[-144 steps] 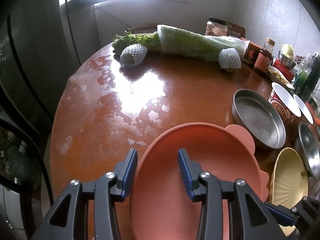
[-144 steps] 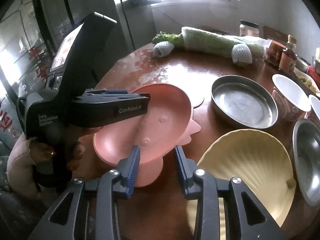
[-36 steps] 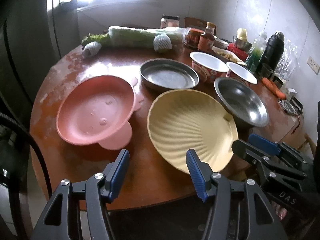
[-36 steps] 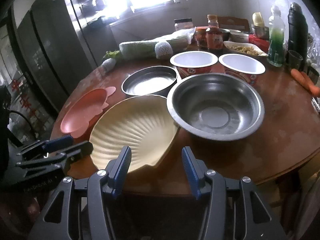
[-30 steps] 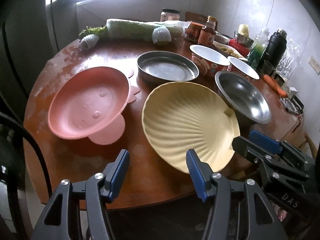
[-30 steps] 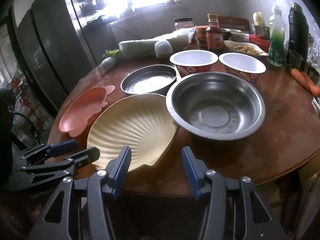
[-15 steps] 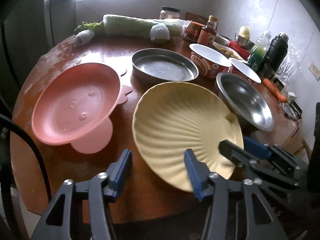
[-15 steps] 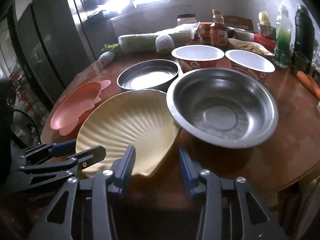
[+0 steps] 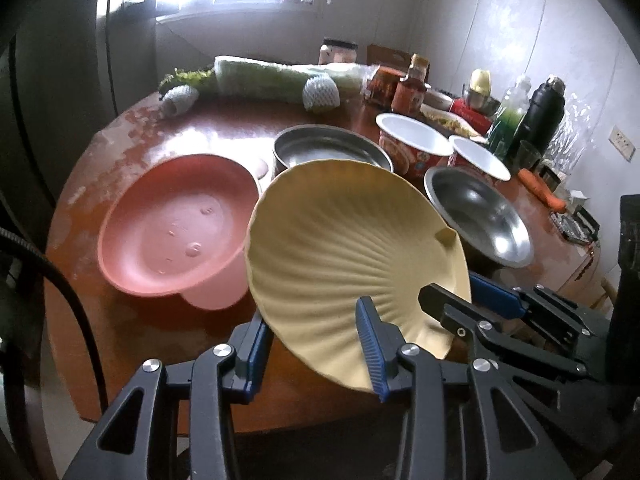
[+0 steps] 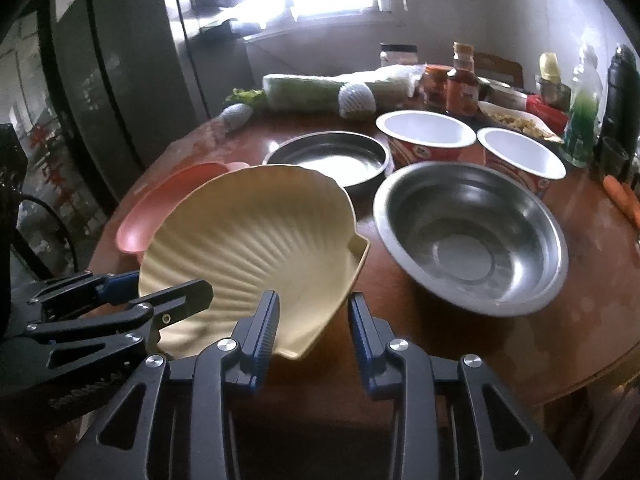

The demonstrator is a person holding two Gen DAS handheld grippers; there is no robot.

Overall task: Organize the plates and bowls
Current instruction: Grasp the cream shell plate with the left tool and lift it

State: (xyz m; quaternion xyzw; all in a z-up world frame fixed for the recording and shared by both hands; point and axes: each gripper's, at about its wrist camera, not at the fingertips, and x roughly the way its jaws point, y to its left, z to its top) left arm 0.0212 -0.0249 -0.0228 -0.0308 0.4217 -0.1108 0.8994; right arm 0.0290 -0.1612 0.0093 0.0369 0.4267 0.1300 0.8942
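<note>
A pale yellow shell-shaped plate (image 9: 352, 248) sits tilted above the near edge of a round brown wooden table (image 9: 168, 128), its fan of moulded ribs running from a notched hinge end out to a scalloped rim. Both handheld grippers have their fingers around its near rim. The left gripper (image 9: 316, 344) has its blue-padded fingers apart, one on each side of the rim, one above the ribbed face and one beneath; whether they press the plate cannot be told. The right gripper (image 10: 314, 326) likewise has its fingers spread, the left finger over the plate's edge and the other beside it, with no clear clamp visible.

Just left of the yellow plate, and partly overlapped by it in the left wrist view, lies a salmon-pink plate (image 9: 176, 224) with rounded tabs at its edge and small raised dots on its face. Behind the yellow plate stands a shallow round steel pan (image 9: 332, 152). To the right rests a deep steel bowl (image 10: 472, 236), its flat base catching the light. Beyond it stand two white-lined paper bowls (image 10: 426, 130) with red printed sides. At the far edge lie a long wrapped green vegetable (image 9: 264, 80), sauce bottles (image 10: 462, 80) and a dark flask (image 9: 540, 112).
</note>
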